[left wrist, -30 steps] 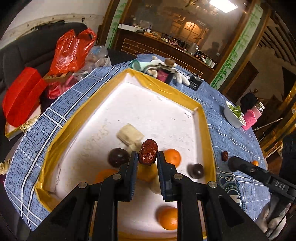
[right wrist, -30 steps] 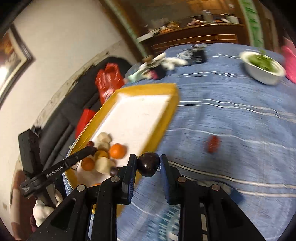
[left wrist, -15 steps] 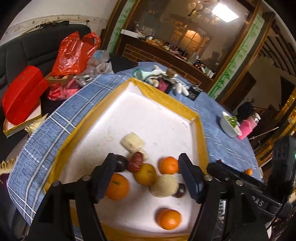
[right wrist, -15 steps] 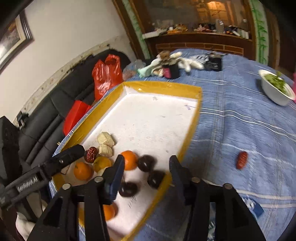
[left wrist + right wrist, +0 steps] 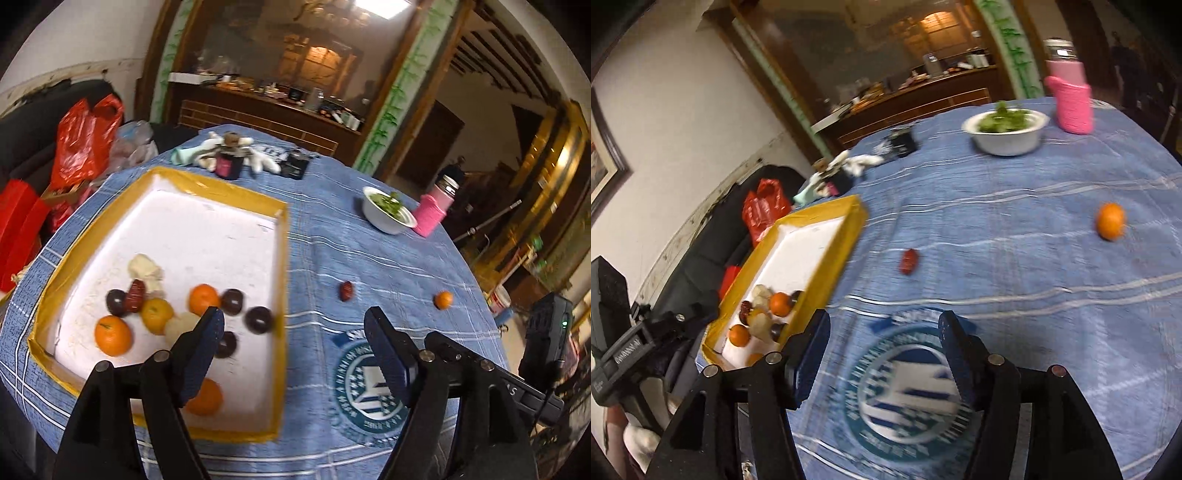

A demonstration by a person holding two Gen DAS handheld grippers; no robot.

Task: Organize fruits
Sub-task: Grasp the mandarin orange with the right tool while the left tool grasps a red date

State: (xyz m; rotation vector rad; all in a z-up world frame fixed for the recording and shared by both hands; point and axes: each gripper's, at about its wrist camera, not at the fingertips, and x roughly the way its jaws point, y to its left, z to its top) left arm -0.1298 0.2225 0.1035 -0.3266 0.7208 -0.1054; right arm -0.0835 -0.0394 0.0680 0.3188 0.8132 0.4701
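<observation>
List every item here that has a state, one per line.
Left hand-held gripper: open, empty, jaws just opened.
Right hand-held gripper: open, empty, jaws just opened.
Yellow-rimmed white foam tray: holding fruit.
Red date: loose on blue cloth.
Small orange tangerine: loose on cloth.
White bowl: holds greens.

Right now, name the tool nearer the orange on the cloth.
Right. Both tools have just been opening, empty. The right tool is over cloth, orange ahead-right; the left tool straddles the tray's edge, farther off.
</observation>
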